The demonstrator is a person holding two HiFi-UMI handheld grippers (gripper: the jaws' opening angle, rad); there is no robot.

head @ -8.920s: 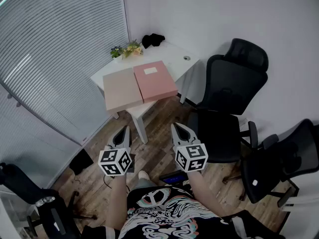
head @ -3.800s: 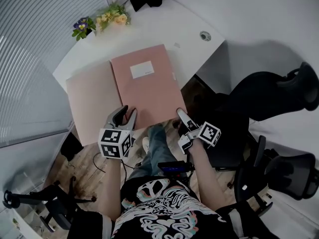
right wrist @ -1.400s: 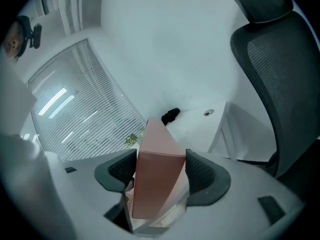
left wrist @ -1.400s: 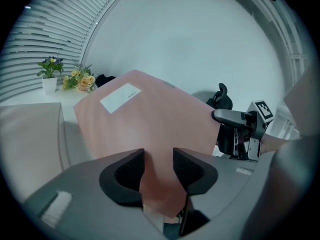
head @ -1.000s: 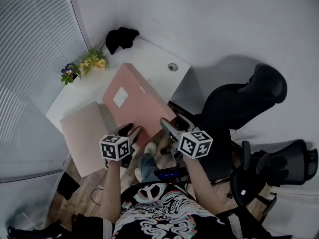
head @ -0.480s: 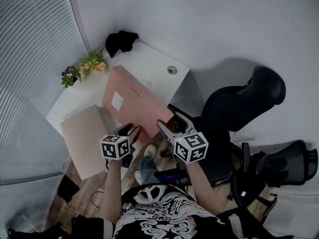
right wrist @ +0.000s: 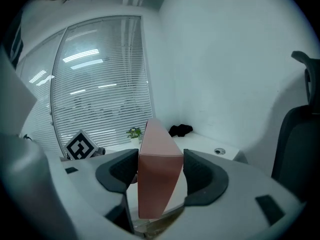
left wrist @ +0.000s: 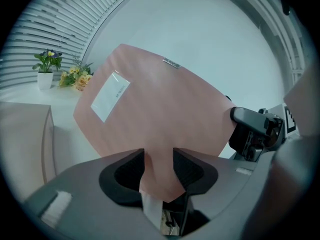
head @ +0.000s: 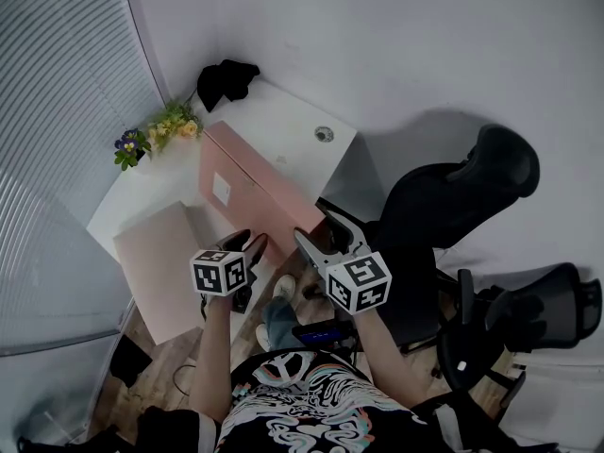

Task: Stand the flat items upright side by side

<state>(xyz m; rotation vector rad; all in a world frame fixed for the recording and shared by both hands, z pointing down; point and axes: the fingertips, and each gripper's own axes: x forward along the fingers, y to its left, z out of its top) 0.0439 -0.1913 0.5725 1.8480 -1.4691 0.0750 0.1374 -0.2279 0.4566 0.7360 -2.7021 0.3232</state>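
Observation:
The pink box file [head: 247, 185] is tilted up on its long edge on the white table [head: 283, 121], label side facing left. My left gripper [head: 247, 245] is shut on its near lower corner; in the left gripper view the pink board [left wrist: 155, 109] runs between the pads [left wrist: 186, 168]. My right gripper [head: 321, 236] grips the file's near end, with the narrow pink end face [right wrist: 157, 179] filling the gap between its jaws. A second, beige box file [head: 165, 262] lies flat on the table to the left, and its edge [left wrist: 25, 134] shows in the left gripper view.
Potted flowers [head: 159, 125] and a black bundle [head: 226, 75] sit at the table's far side, near the blinds and wall. A cable grommet [head: 324, 134] is in the tabletop. Black office chairs [head: 462, 196] stand to the right, close to the table corner.
The pink file has tipped up further, from leaning to nearly on edge. My right gripper has rolled and risen a little with it. The left gripper has stayed put.

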